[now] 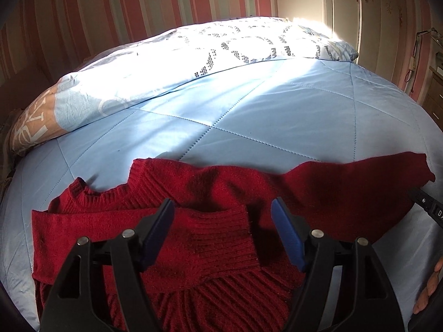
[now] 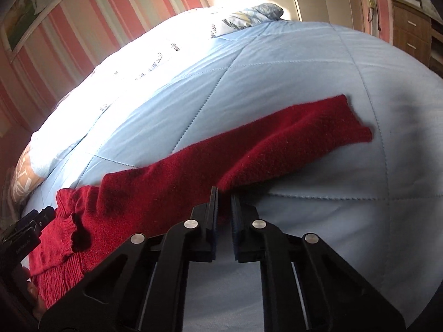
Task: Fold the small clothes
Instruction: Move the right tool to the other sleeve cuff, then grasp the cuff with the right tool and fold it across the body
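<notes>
1. Red knitted sweater (image 1: 210, 238): ribbed, lying on the light-blue quilt (image 1: 249, 116); one sleeve folded across the chest, the other sleeve (image 2: 277, 144) stretched flat sideways.
2. Left gripper (image 1: 223, 221): jaws apart, straddling the folded cuff without touching it.
3. Right gripper (image 2: 223, 202): jaws drawn together at the stretched sleeve's lower edge; whether cloth is pinched cannot be told.
4. Bare quilt extends beyond the sweater to the patterned pillows (image 1: 221, 47).

Free room: bare blue quilt (image 1: 249, 105) beyond and right of red sweater (image 1: 210, 238). Obstacles: rumpled duvet (image 1: 155, 63) along far edge; striped wall (image 1: 166, 0) behind.
</notes>
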`<state>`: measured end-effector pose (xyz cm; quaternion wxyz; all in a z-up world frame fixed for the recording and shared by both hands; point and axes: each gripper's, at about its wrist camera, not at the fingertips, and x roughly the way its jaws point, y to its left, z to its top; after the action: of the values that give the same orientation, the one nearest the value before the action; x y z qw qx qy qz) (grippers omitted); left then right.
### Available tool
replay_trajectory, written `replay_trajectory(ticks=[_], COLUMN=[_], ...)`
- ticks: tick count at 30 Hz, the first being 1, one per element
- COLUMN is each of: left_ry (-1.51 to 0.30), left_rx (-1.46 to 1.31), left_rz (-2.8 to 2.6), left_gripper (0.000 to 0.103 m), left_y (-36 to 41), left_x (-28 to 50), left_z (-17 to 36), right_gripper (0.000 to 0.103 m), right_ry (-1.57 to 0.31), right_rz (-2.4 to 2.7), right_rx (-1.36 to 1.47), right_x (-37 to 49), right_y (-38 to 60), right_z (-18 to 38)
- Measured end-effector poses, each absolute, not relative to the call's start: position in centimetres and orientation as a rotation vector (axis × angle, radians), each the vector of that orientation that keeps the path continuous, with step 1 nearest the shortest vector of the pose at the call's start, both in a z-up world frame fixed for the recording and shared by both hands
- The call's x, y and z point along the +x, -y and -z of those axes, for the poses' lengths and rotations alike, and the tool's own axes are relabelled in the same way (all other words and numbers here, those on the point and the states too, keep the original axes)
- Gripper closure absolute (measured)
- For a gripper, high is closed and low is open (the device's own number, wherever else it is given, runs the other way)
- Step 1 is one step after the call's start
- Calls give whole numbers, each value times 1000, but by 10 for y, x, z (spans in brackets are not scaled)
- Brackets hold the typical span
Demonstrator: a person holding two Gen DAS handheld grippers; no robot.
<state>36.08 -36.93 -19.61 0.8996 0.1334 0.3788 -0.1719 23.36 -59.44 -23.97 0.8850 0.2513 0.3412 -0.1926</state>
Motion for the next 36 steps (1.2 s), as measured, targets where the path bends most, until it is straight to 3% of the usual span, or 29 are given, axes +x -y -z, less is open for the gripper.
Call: replay_trajectory(ticks=[16, 23, 26, 27, 30, 36], left_ry=[-800, -796, -811, -818, -828, -816], left_rx=[278, 254, 236, 230, 222, 259], left_rz=[228, 133, 112, 112, 131, 252], left_gripper=[30, 30, 30, 30, 30, 30], left_y=[266, 193, 174, 170, 171, 224], left_x=[366, 366, 365, 365, 358, 336], left_z=[178, 163, 164, 165, 169, 181], right_gripper=[95, 95, 85, 75, 59, 56], right_ry=[-705, -895, -1000, -1010, -972, -840], right_rz=[194, -107, -175, -187, -204, -107], right_rx=[219, 88, 107, 123, 147, 146], right_x=[280, 331, 333, 329, 303, 239], right_y=[454, 322, 297, 296, 301, 341], right_z=[158, 188, 217, 221, 210, 164])
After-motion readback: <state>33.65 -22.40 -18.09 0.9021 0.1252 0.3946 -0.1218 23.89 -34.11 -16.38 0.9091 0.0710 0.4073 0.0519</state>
